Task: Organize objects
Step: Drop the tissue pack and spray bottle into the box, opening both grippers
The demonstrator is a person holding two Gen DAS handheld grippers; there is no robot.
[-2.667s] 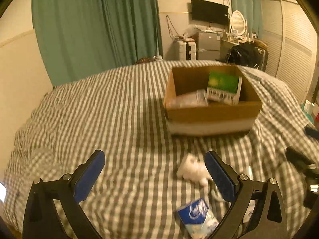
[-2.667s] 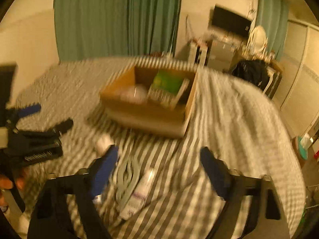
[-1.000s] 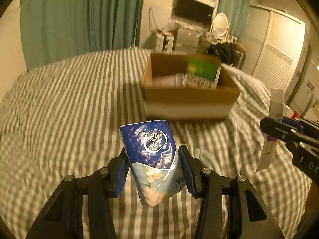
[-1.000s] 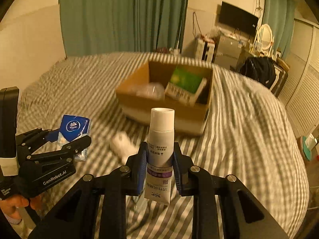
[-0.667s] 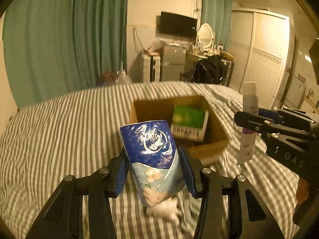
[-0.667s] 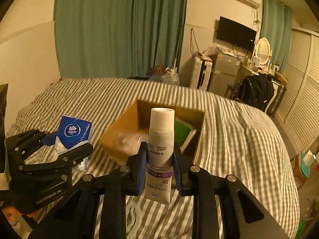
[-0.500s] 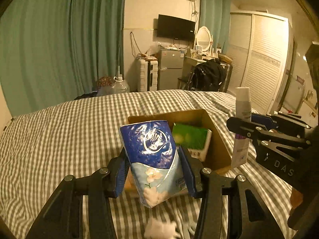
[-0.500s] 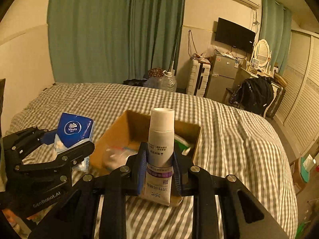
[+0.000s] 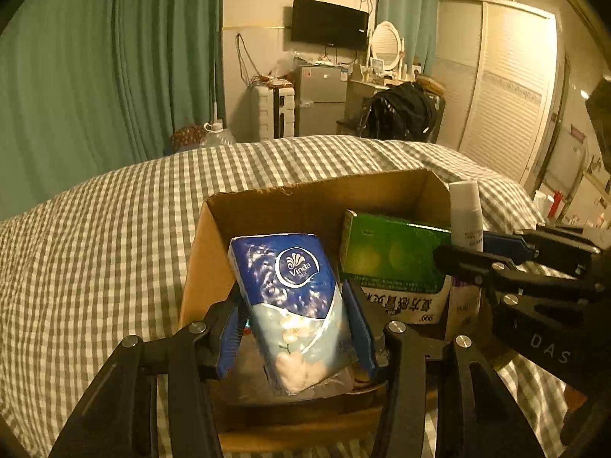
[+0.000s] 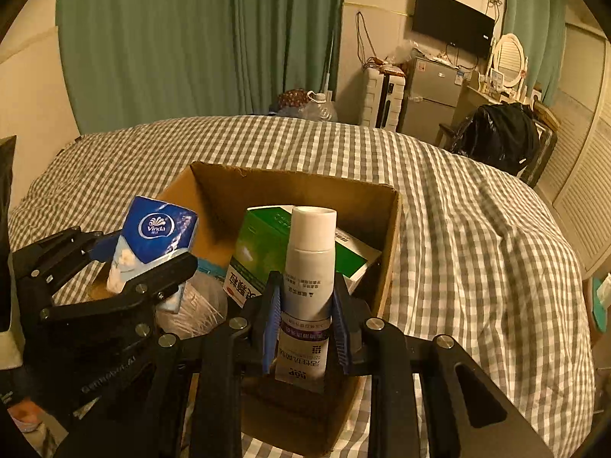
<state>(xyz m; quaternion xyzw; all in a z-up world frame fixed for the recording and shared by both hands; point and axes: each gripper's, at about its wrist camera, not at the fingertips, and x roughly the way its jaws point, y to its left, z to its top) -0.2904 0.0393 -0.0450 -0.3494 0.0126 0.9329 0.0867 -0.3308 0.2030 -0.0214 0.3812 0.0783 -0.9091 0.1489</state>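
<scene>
My left gripper (image 9: 294, 316) is shut on a blue Vinda tissue pack (image 9: 290, 297), held upright over the left part of the open cardboard box (image 9: 236, 206). The right gripper (image 10: 305, 316) is shut on a white tube (image 10: 311, 267) with its cap up, over the near right part of the same box (image 10: 393, 206). A green carton (image 9: 393, 255) leans inside the box, and a clear plastic bag (image 10: 198, 305) lies at its bottom. From the right wrist view, the left gripper (image 10: 141, 267) and tissue pack (image 10: 152, 240) show at the left.
The box stands on a bed with a grey checked cover (image 9: 95, 229). Green curtains (image 10: 172, 38), a fridge (image 10: 431, 91), a wall TV (image 9: 328, 23), a black bag (image 10: 496, 133) and louvred wardrobe doors (image 9: 508, 114) lie beyond the bed.
Both grippers closed on their items, lifted them off the bed and carried them forward. They now hang over the box, where half a second ago they were short of it.
</scene>
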